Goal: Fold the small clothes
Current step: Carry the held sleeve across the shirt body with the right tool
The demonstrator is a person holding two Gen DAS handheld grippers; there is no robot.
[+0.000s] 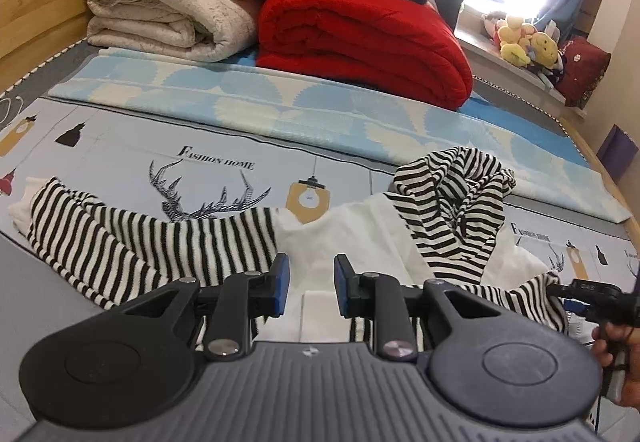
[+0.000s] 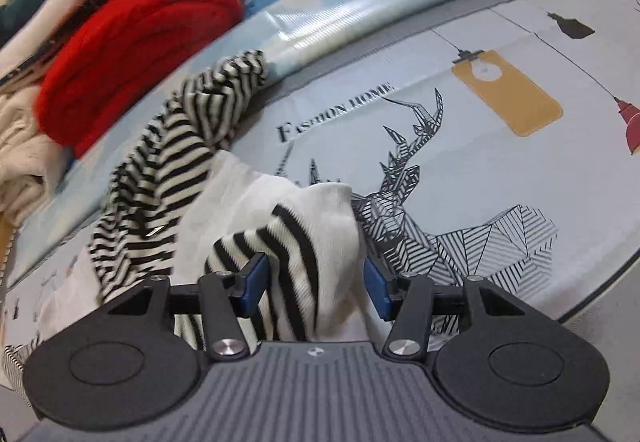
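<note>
Spreading across the near edge of the bed (image 1: 120, 145), the striped top (image 1: 132, 242) lies half-flattened on the printed sheet. The left hand-held gripper (image 1: 308, 286) hovers over its white middle panel, released, blue pads apart with nothing pinched. The right hand-held gripper (image 2: 316, 286) has a bunched sleeve between its pads, which stand clear of the cloth, so it is released too. One striped sleeve stretches left; the other is heaped at the right. Farther back sit a red blanket (image 1: 360, 37), cream blankets (image 1: 172, 1) and soft toys (image 1: 524, 41) on the sill.
</note>
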